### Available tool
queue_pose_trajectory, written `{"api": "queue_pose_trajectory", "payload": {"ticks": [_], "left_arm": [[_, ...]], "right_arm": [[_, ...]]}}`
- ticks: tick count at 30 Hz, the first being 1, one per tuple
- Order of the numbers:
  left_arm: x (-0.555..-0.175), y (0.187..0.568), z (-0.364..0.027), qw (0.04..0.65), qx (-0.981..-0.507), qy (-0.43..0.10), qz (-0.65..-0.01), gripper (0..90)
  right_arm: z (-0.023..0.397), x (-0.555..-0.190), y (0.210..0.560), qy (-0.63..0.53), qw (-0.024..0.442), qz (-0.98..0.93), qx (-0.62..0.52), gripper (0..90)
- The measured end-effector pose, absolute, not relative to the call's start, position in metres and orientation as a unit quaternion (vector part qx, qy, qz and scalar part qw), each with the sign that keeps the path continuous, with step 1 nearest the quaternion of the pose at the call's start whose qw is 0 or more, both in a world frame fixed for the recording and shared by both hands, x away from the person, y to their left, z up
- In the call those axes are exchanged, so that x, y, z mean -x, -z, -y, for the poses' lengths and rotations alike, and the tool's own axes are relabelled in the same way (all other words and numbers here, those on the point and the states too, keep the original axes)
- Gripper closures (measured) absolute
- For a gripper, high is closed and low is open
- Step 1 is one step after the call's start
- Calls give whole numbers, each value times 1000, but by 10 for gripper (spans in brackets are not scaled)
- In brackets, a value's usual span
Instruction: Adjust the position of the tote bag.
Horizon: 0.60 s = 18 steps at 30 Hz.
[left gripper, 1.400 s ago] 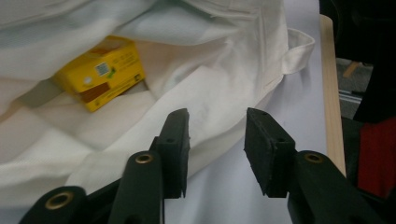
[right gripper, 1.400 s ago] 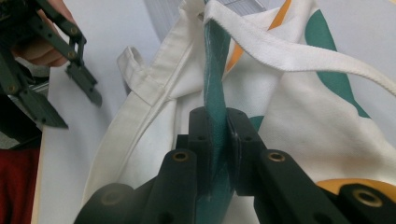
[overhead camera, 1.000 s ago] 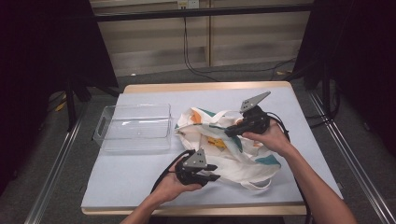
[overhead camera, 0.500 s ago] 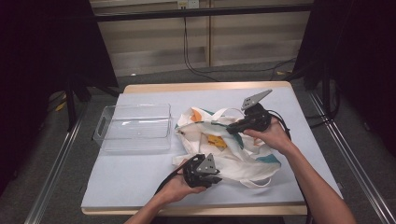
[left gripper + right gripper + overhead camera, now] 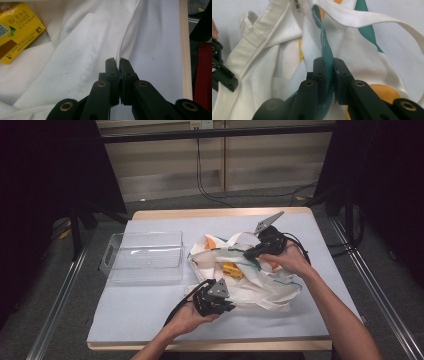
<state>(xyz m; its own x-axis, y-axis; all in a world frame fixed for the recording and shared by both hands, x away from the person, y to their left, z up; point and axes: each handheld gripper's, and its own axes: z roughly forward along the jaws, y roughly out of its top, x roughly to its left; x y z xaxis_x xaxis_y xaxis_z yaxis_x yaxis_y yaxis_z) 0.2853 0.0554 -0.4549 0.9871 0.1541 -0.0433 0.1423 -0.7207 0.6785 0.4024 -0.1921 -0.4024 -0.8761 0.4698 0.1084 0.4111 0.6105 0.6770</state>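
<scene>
Tote bag (image 5: 250,275), white cloth with teal and orange print, crumpled on the table (image 5: 150,320) between both grippers, long axis running roughly from the left gripper (image 5: 231,307) up toward the right gripper (image 5: 246,256); true outline hard to make out under the folds. Left gripper, jaws just closed, pinching the white hem (image 5: 125,47) straight ahead of its tips. Right gripper clamped on a teal edge (image 5: 325,53) rising upright from between its jaws. Yellow packet (image 5: 17,30) ahead and left of the left gripper, cut off by the frame and partly buried in cloth. Clear plastic bin (image 5: 142,257) well apart, beyond and left of the left gripper.
</scene>
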Motion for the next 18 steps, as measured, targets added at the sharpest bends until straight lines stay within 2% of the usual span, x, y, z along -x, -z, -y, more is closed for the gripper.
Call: {"api": "queue_pose_trajectory", "payload": {"ticks": [3, 8, 14, 18], "left_arm": [[-287, 452, -56, 353, -932, 3, -76, 875], [-292, 451, -53, 338, -938, 34, -74, 875], [-289, 450, -53, 335, -938, 34, -77, 876], [-289, 450, -54, 332, -940, 34, -75, 875]], "right_arm": [[194, -409, 403, -359, 50, -897, -252, 820], [196, -419, 409, -355, 37, -901, -247, 820], [198, -430, 408, -348, 59, -899, -260, 821], [198, -435, 408, -344, 57, -900, -263, 822]]}}
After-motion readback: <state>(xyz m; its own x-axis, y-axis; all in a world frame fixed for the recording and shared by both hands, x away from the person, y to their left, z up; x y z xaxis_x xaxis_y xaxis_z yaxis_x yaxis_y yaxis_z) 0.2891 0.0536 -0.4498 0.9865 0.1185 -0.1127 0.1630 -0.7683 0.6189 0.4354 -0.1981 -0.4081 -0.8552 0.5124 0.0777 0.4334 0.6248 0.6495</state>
